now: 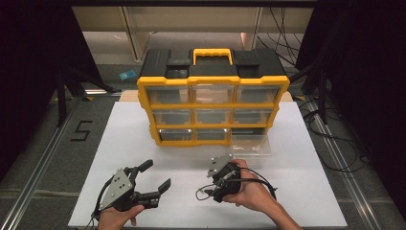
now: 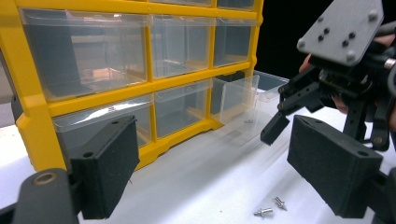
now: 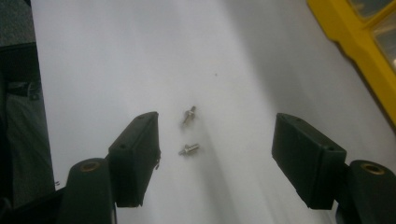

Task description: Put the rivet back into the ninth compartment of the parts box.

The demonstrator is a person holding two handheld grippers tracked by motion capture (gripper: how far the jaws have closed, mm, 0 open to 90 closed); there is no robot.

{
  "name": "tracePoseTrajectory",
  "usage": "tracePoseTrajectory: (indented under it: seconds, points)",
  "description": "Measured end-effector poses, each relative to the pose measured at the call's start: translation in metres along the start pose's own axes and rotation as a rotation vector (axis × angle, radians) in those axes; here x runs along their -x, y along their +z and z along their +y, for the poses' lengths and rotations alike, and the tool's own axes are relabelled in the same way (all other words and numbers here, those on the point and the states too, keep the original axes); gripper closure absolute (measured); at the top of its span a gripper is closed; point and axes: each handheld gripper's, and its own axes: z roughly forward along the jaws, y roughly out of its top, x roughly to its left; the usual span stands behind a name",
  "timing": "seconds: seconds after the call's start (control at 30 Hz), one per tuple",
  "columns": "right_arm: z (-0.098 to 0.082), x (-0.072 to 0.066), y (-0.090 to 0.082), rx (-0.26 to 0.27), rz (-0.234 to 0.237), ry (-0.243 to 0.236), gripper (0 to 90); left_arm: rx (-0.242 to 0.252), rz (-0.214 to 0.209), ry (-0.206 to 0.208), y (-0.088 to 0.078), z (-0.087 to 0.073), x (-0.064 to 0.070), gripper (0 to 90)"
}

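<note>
Standing on the white table [image 1: 143, 143] is a yellow-and-black organiser with clear plastic drawers [image 1: 213, 91]; its bottom-right clear drawer [image 1: 251, 143] is pulled out onto the tabletop. The left gripper [image 1: 155, 176] hovers near the front edge, jaws wide apart. The right gripper [image 3: 215, 154] points down with jaws spread, two small silver screws [image 3: 188, 133] lying on the table between them.
</note>
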Motion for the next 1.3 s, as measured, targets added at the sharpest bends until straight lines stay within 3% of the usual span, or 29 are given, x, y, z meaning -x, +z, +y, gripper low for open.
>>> tracePoseTrajectory:
  seconds: [0.13,0.27,0.53,0.67,0.73,0.87,1.03,1.3]
  points:
    - [-0.002,0.001,0.008,-0.020,0.010,0.019,33.7,-0.001,0.000,-0.002,0.000,0.000,0.000,16.0]
    - [-0.004,0.002,0.015,-0.076,0.020,0.074,35.4,-0.002,-0.001,0.007,0.000,0.000,-0.001,16.0]
    - [-0.006,0.001,0.031,-0.125,0.048,0.094,41.1,-0.001,0.000,-0.003,0.000,0.000,0.000,16.0]
    - [-0.004,-0.001,0.035,-0.136,0.062,0.078,47.2,0.000,0.001,-0.001,0.000,0.000,-0.001,16.0]
    - [-0.004,-0.002,0.039,-0.148,0.077,0.079,56.2,-0.001,0.000,-0.003,0.000,0.000,0.000,16.0]
    - [-0.005,-0.002,0.042,-0.171,0.088,0.078,64.9,-0.001,0.000,-0.005,0.000,0.000,0.000,16.0]
    - [-0.005,-0.001,0.044,-0.167,0.111,0.075,80.6,-0.002,0.000,0.001,0.000,0.000,-0.001,16.0]
    - [-0.004,-0.002,0.043,-0.162,0.094,0.065,83.2,-0.002,0.000,-0.006,0.000,0.000,-0.001,16.0]
